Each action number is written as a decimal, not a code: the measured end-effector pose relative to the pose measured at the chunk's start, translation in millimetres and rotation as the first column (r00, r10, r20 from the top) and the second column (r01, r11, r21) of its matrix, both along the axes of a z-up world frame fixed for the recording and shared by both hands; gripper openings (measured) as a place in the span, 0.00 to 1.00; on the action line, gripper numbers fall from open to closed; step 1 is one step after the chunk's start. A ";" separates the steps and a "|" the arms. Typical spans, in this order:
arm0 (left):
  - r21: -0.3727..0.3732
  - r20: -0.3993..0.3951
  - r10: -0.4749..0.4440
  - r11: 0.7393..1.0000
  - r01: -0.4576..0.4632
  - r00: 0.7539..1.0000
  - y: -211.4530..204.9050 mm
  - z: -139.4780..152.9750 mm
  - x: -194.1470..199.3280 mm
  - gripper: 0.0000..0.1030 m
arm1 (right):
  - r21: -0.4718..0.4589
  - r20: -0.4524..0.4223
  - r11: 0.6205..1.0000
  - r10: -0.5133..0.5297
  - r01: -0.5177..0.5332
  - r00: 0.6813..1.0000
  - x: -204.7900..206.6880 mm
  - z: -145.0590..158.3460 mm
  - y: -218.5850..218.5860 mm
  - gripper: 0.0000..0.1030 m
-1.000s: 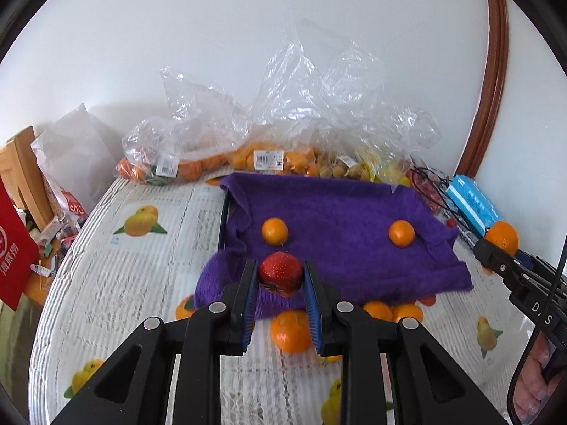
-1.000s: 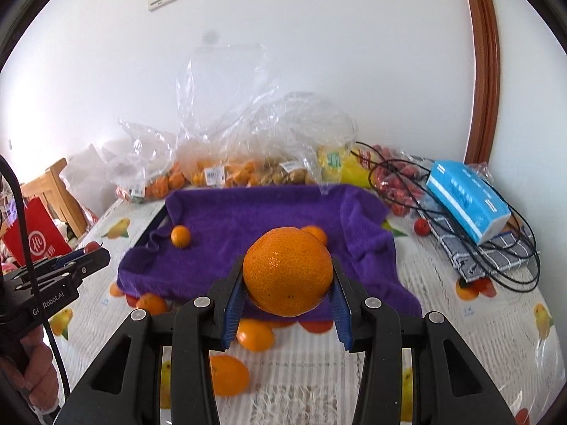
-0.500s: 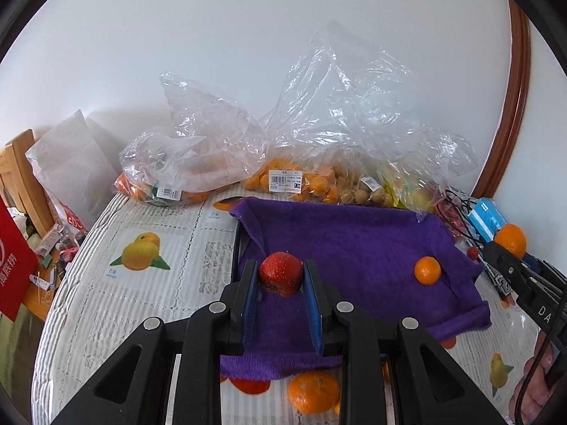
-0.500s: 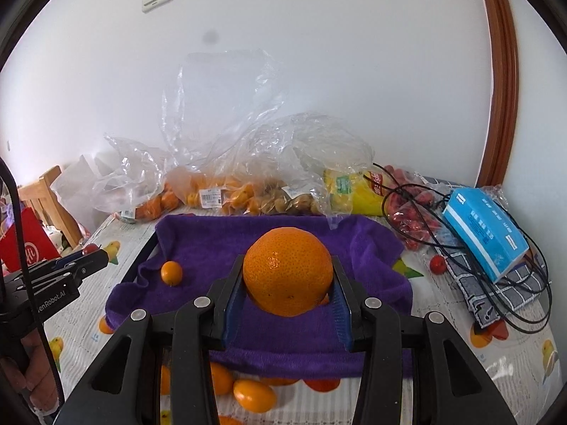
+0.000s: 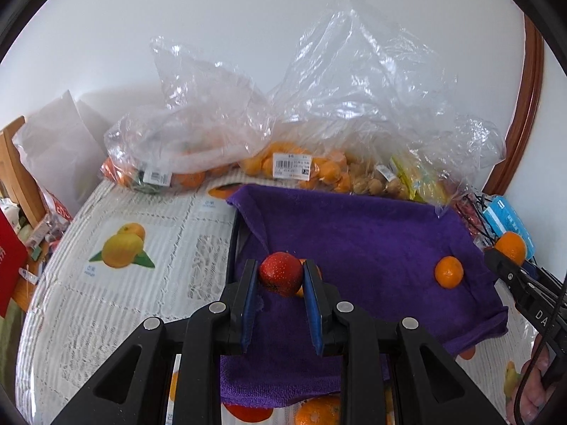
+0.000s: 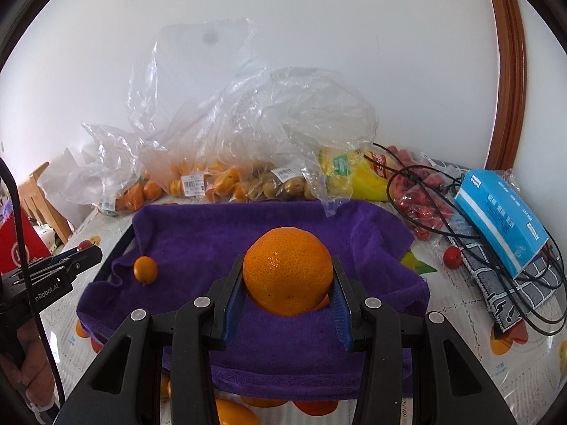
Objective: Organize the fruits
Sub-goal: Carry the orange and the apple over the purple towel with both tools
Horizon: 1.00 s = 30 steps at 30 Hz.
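Observation:
My left gripper (image 5: 280,278) is shut on a red strawberry (image 5: 280,273) and holds it over the near left part of the purple towel (image 5: 354,233). My right gripper (image 6: 287,278) is shut on a large orange (image 6: 287,271) above the towel's (image 6: 219,233) front middle. A small orange (image 5: 449,272) lies on the towel's right side in the left wrist view; another small orange (image 6: 145,269) lies on its left side in the right wrist view. An orange fruit is partly hidden behind the strawberry.
Clear plastic bags of oranges (image 5: 290,168) and other fruit line the wall behind the towel. A blue tissue pack (image 6: 503,212), black cables (image 6: 460,212) and small red fruits (image 6: 421,205) lie at the right. Loose oranges (image 6: 234,412) lie before the towel's near edge.
Both grippers have moved forward over the towel with their fruit still held. The bags at the back look closer, and the loose oranges have slid to the lower edge of view.

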<state>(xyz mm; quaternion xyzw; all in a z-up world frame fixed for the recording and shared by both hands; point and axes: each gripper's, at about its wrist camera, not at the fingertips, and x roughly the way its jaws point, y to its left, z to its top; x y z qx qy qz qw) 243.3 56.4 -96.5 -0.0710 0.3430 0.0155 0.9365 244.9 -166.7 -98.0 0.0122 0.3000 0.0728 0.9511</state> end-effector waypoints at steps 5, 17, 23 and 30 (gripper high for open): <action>0.021 -0.003 -0.005 1.000 0.006 1.000 -3.3 -2.9 1.0 0.23 | -0.005 -0.004 1.000 0.002 -0.002 1.000 2.2 -4.8 0.8 0.42; 0.013 -0.032 -0.016 1.000 0.016 0.999 -5.3 -11.6 3.5 0.23 | -0.008 -0.015 1.000 0.000 0.000 1.000 4.1 -10.4 1.2 0.42; 0.020 -0.037 -0.016 1.000 0.017 0.999 -6.9 -12.7 3.9 0.23 | -0.008 -0.022 1.000 -0.010 0.010 1.000 5.6 -13.2 -2.0 0.42; 0.017 -0.038 -0.016 1.000 0.016 0.999 -6.8 -13.2 3.6 0.23 | -0.009 -0.041 1.000 -0.004 0.004 0.999 8.2 -19.4 -1.1 0.42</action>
